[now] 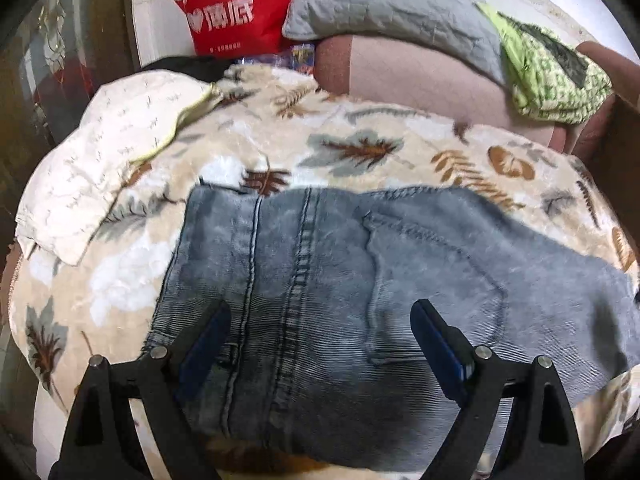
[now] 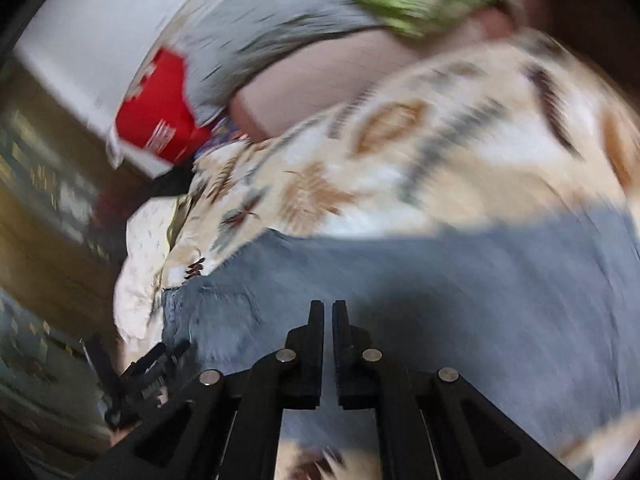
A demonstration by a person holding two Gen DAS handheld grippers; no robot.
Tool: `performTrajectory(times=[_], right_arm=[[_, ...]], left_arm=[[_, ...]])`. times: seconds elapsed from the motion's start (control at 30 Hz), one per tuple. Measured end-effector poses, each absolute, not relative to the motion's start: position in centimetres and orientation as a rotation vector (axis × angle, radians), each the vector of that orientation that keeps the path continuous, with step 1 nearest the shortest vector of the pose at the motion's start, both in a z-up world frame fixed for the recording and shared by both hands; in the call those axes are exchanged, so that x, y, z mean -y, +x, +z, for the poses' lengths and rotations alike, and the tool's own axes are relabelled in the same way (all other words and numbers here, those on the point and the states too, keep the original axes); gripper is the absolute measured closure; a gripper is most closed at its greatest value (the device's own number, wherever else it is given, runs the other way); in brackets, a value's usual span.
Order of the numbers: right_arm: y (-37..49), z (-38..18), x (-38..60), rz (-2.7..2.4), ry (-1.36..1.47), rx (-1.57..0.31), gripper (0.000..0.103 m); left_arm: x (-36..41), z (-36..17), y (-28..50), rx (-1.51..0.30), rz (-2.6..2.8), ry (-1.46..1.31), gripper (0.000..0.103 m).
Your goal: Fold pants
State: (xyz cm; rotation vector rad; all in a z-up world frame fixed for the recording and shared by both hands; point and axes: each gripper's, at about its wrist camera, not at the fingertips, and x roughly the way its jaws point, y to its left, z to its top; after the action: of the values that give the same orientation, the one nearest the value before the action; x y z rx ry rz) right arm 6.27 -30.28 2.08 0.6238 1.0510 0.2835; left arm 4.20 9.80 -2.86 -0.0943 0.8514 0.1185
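Observation:
Faded blue jeans [image 1: 320,280] lie spread on a leaf-patterned blanket [image 1: 360,148], back pocket and seams facing up. My left gripper [image 1: 320,308] hovers just above them, open wide, with its blue-padded fingers on either side of the centre seam and not pressing the cloth. The right wrist view is blurred by motion. There my right gripper [image 2: 328,304] is shut, its fingers nearly touching, and I see no cloth between them. It is over the jeans [image 2: 440,300], near their front edge. The left gripper [image 2: 160,354] shows at the lower left of that view.
A white printed cloth [image 1: 100,152] lies on the blanket's left side. Behind are a grey pillow [image 1: 392,4], a pink cushion [image 1: 420,76], a red bag [image 1: 236,8] and a green patterned cloth [image 1: 552,72]. A dark cabinet [image 1: 60,60] stands at the left.

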Motion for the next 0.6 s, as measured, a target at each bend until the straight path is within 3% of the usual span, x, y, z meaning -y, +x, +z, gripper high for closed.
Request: performTrajectory(times=[0.27, 0.33, 0.47, 0.5, 0.57, 0.6], right_arm=[[5.6, -6.0, 39.5, 0.123, 0.846, -1.161, 0.097], [5.5, -5.1, 40.2, 0.107, 0.857, -1.146, 0.096], [3.5, -1.8, 40.9, 0.130, 0.846, -1.042, 0.094], [2.9, -1.2, 40.9, 0.125, 0.827, -1.032, 0.090], [2.6, -1.3, 40.6, 0.110, 0.787, -1.054, 0.071], [2.7, -2.1, 40.5, 0.095, 0.768, -1.089, 0.051]], left_arm=[[-3.5, -2.7, 3.6, -0.907, -0.024, -0.022, 0.012], [-2.1, -3.8, 4.1, -0.994, -0.069, -0.013, 0.012], [-0.2, -3.2, 3.8, -0.983, -0.089, -0.005, 0.012], [0.5, -2.8, 3.8, -0.971, -0.092, 0.005, 0.012], [1.3, -2.5, 3.9, -0.970, -0.094, 0.025, 0.012], [1.6, -2.4, 3.9, -0.967, -0.096, 0.030, 0.012]])
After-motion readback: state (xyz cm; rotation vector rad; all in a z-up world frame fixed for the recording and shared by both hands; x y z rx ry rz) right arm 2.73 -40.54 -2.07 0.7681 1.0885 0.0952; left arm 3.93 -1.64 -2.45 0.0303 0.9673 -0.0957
